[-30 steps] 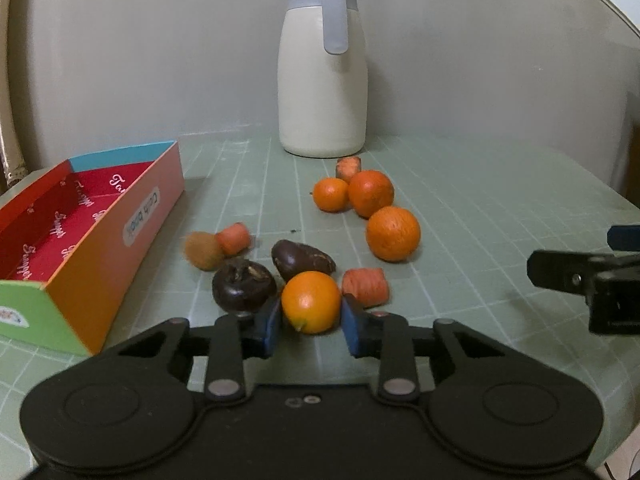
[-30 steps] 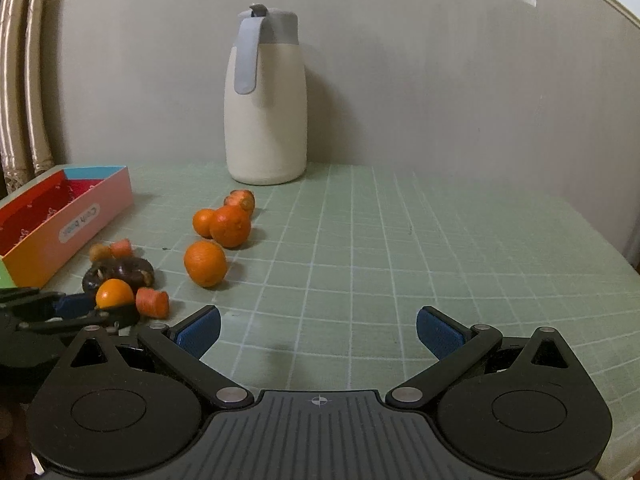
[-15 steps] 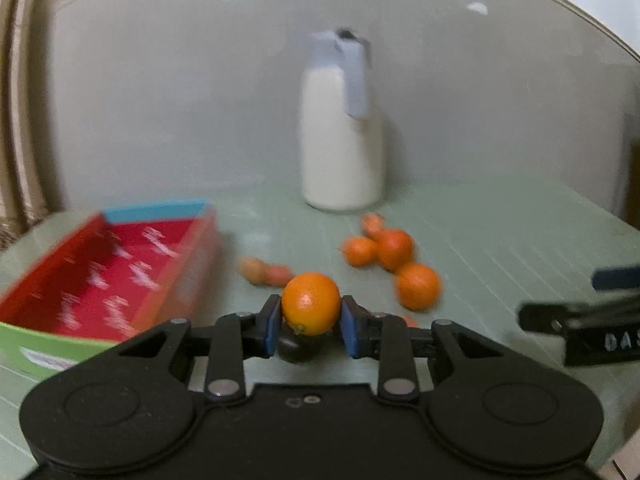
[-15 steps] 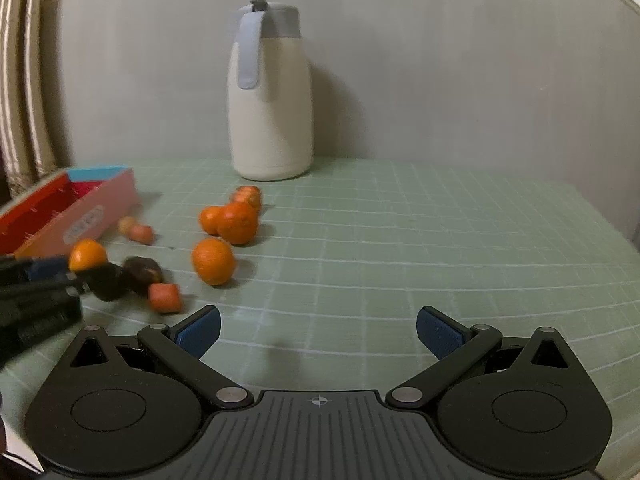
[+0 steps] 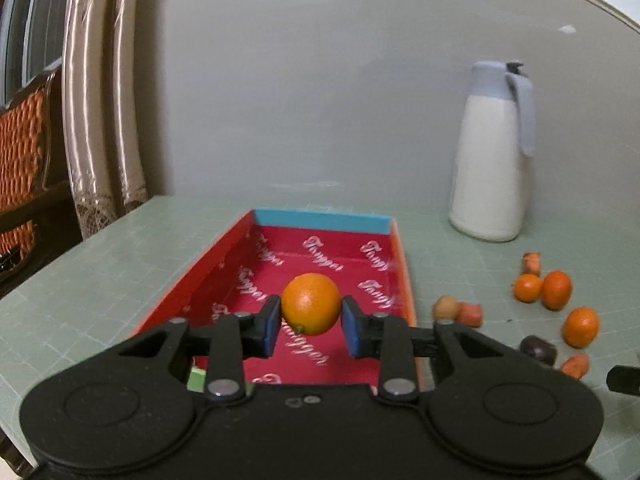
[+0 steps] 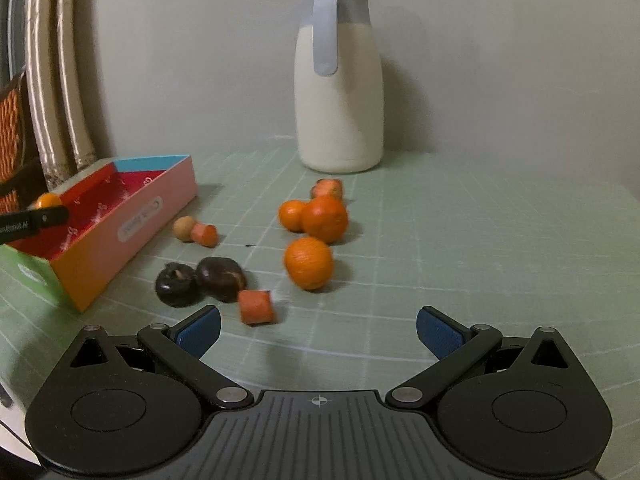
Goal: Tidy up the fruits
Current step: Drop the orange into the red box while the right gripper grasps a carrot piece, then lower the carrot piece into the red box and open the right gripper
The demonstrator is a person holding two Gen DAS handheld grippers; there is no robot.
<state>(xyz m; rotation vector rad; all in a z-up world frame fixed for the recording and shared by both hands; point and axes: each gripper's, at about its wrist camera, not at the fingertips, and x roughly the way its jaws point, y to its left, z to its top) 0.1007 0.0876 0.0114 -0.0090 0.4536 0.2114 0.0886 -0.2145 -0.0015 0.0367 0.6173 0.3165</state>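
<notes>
Left gripper (image 5: 310, 326): above the open box (image 5: 320, 222), an orange (image 5: 311, 304) between its blue pads; the jaws have just been opening, and a thin gap shows on the right side of the orange, so the pads no longer press it. The orange hangs over the red printed floor of the box, about midway along it. Box: long, shallow, red inside, blue far end, pink and orange outer wall, green near end; it sits on the left part of the green gridded table (image 6: 480, 240). Right gripper (image 6: 318, 330): jaws spread wide, nothing between them, low over the table near a carrot piece (image 6: 256, 307). Loose on the table to the right of the box: two dark brown fruits (image 6: 200, 282) touching each other, three more oranges (image 6: 314, 240) grouped close, a small tan round fruit (image 6: 184, 228) touching a second carrot piece (image 6: 205, 235), a third carrot piece (image 6: 328, 189) farthest back. White jug (image 6: 339, 92) with grey lid and handle, upright by the wall.
</notes>
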